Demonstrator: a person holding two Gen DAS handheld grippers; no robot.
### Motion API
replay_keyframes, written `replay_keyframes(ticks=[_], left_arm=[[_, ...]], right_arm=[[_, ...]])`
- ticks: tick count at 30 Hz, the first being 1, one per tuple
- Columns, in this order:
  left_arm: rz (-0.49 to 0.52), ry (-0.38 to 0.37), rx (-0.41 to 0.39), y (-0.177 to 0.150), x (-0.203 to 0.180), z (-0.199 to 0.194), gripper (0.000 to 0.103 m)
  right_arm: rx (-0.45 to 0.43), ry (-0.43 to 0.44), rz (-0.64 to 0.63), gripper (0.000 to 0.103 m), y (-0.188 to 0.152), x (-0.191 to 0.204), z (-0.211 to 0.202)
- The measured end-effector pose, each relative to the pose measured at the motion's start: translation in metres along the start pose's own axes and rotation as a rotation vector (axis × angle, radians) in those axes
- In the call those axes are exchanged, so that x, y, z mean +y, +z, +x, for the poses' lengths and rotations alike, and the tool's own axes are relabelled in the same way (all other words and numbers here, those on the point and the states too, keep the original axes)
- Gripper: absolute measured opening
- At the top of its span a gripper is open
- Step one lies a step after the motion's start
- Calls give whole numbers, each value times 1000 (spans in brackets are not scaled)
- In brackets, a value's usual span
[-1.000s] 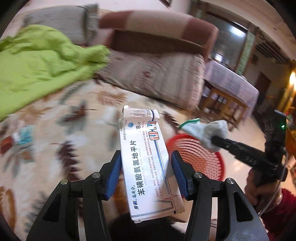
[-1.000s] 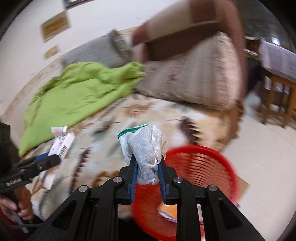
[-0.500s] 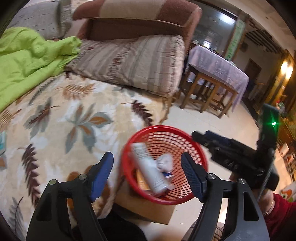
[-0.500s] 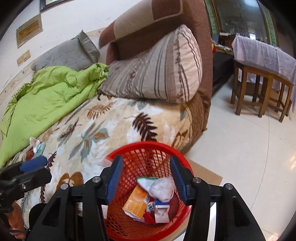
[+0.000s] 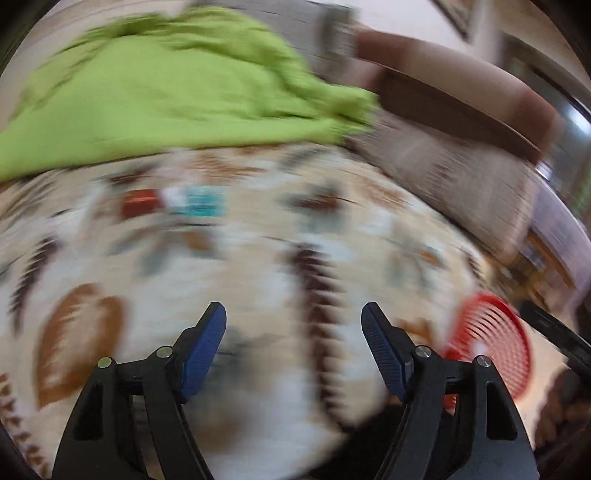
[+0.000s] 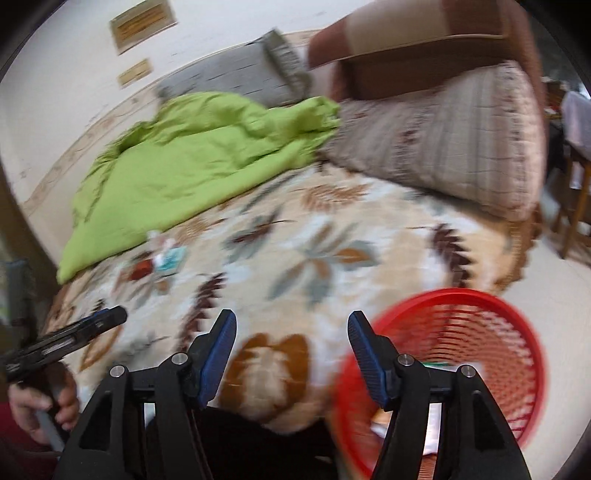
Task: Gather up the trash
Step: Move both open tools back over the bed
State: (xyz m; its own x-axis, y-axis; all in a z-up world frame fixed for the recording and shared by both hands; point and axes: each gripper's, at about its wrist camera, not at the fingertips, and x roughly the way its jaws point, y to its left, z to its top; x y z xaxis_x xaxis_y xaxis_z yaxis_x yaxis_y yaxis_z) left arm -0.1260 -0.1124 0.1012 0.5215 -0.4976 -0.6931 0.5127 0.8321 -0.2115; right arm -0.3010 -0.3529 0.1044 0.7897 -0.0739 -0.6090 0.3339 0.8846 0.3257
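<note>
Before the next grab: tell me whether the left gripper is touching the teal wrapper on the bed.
Apart. In the right wrist view the left gripper hangs well short of the teal wrapper, with patterned blanket between.

Bed or sofa surface covered by a cream blanket (image 6: 332, 236) with a leaf pattern in brown and grey-blue. Bright green quilt (image 6: 192, 162) bunched at the far side. Striped beige pillow (image 6: 450, 140) leans against a brown cushion (image 6: 424, 40); grey pillow (image 6: 229, 79) beside it. White wall (image 6: 55, 74) carries two framed plaques (image 6: 142, 22). Pale tiled floor (image 6: 554, 280) to the right, wooden table legs (image 6: 576, 206) beyond. Left view heavily motion-blurred.
</note>
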Motion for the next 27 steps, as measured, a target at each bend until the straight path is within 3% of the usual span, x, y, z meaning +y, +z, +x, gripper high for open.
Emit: replay_keyframes(ticks=[3,5,8,12,18,22,27], left_arm=[[-88,136,-55,2,55,-5,75],[-117,265,-96,4,90,-7,75],[-180,356,-109,5,134,-3,75],[-264,420,-120,1,180,4,75],[-492,367,-136,-10,215,10,75],[-405,451,-43,-5,213,22,75],[-249,535,-63,2,194,20,75]], right_arm=[[29,64,-33,67,3,26,16],[49,93,-79,67,6,48,29],[76,125,-150,67,9,82,49],[113,160,-199,67,22,123,82],[129,151,-219,70,45,171,143],[167,117,-206,73,62,200,205],[262,81,-131,74,76,218,278]])
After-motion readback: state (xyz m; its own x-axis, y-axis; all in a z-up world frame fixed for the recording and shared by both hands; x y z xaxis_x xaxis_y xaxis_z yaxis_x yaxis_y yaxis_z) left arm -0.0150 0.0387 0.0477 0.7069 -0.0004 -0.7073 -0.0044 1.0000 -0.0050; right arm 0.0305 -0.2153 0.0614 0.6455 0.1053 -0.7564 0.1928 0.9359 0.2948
